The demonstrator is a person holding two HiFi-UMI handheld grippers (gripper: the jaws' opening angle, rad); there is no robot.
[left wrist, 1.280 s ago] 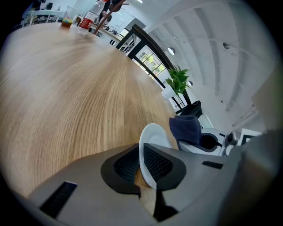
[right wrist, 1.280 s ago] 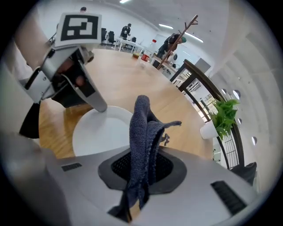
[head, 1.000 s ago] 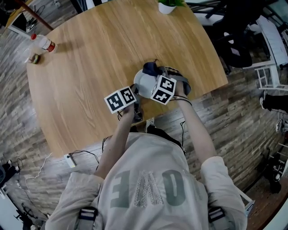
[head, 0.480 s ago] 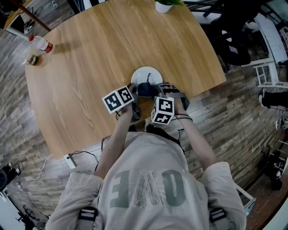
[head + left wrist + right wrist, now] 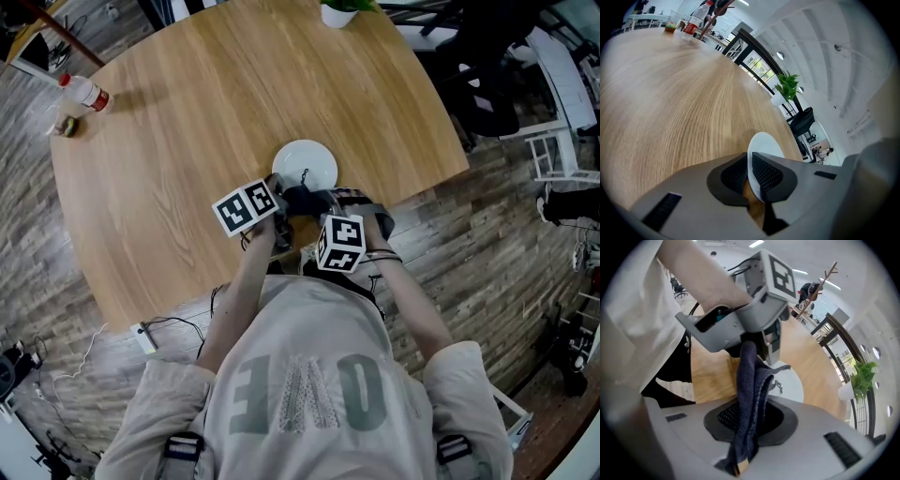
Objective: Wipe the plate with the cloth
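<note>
Fingers [image 5: 732,177] of the left gripper [image 5: 750,174] pinch the plate [image 5: 765,143] rim; right gripper [image 5: 747,420] fingers [image 5: 723,416] clamp the dark cloth [image 5: 749,376].

The plate [image 5: 307,161] is plain white. The cloth [image 5: 747,376] is dark navy. The table [image 5: 178,141] is pale wood with streaked grain. The left gripper [image 5: 749,161] and right gripper [image 5: 750,416] are grey, with black mesh-patterned pads on the jaws and black-and-white marker cubes. The far-left bottle [image 5: 89,91] has a red cap.

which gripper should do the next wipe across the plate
The right gripper: it is shut on the cloth, at the near edge of the plate. The left gripper is clamped on the rim, steadying it.
</note>
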